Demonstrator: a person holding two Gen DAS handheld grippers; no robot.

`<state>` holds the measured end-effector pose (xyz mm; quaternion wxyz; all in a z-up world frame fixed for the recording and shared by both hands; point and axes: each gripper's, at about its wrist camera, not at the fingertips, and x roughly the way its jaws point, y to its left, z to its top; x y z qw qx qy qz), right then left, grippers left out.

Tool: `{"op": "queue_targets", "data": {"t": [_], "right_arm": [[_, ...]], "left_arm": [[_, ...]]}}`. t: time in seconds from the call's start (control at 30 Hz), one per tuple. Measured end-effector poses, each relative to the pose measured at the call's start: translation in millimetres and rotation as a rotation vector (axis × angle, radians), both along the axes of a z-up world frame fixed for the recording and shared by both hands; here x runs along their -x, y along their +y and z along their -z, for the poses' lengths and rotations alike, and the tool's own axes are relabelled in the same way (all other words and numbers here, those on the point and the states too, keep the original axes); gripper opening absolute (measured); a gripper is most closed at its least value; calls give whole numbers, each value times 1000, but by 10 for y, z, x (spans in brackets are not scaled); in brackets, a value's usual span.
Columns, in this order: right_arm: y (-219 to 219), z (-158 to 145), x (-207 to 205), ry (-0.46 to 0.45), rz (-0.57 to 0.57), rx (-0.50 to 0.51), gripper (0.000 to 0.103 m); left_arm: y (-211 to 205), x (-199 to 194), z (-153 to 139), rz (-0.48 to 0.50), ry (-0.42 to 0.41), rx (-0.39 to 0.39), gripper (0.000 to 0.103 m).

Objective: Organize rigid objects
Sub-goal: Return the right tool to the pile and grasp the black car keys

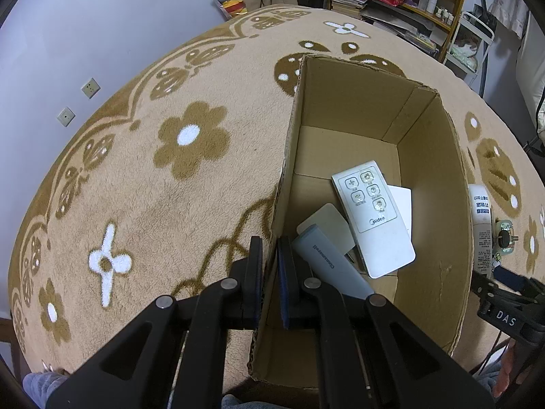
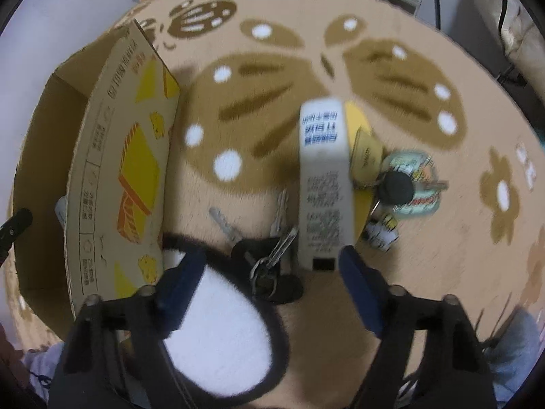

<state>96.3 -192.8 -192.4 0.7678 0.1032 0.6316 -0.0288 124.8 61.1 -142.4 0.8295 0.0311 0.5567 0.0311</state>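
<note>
A cardboard box [image 1: 432,184] stands on the flowered rug. My left gripper [image 1: 270,262] is shut on the box's left wall. Inside lie a white Midea remote [image 1: 373,218], a grey-blue oblong device [image 1: 327,262] and two white cards [image 1: 328,225]. My right gripper [image 2: 269,269] is open and empty, just above the rug beside the box [image 2: 115,170]. Between its fingers lie a bunch of keys [image 2: 272,255]. A white oblong device with printed text [image 2: 323,184] lies just ahead, near the right finger [image 2: 357,289]. It also shows in the left wrist view [image 1: 482,228].
A yellow disc [image 2: 357,119], a tan pouch [image 2: 366,160], a black-knobbed colourful trinket [image 2: 408,184] and a small striped item [image 2: 381,231] lie beside the white device. Shelves with books and bottles [image 1: 402,3] stand beyond the rug. The right gripper's body [image 1: 504,303] sits right of the box.
</note>
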Motion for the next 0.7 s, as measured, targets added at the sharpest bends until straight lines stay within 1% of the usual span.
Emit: {"op": "queue_targets", "data": {"t": [0.1, 0.27, 0.4, 0.47, 0.5, 0.53, 0.6, 0.7], "right_arm": [[-3, 69, 18, 40, 4, -26, 83], [17, 171, 44, 74, 1, -55, 83], [-8, 281, 55, 89, 16, -130, 83], [-3, 322, 57, 86, 29, -146, 81], [-2, 328, 59, 79, 38, -138, 79], [15, 325, 59, 71, 39, -112, 74], [81, 326, 55, 62, 20, -70, 73], [170, 410, 32, 60, 8, -53, 69]], "left_arm": [[2, 1, -3, -1, 1, 2, 8], [4, -1, -5, -1, 2, 5, 8], [6, -1, -6, -2, 2, 5, 8], [6, -1, -6, -2, 2, 7, 8], [3, 0, -7, -2, 2, 6, 8], [6, -1, -7, -1, 2, 6, 8], [7, -2, -7, -2, 2, 7, 8], [9, -4, -9, -2, 2, 9, 8]]}}
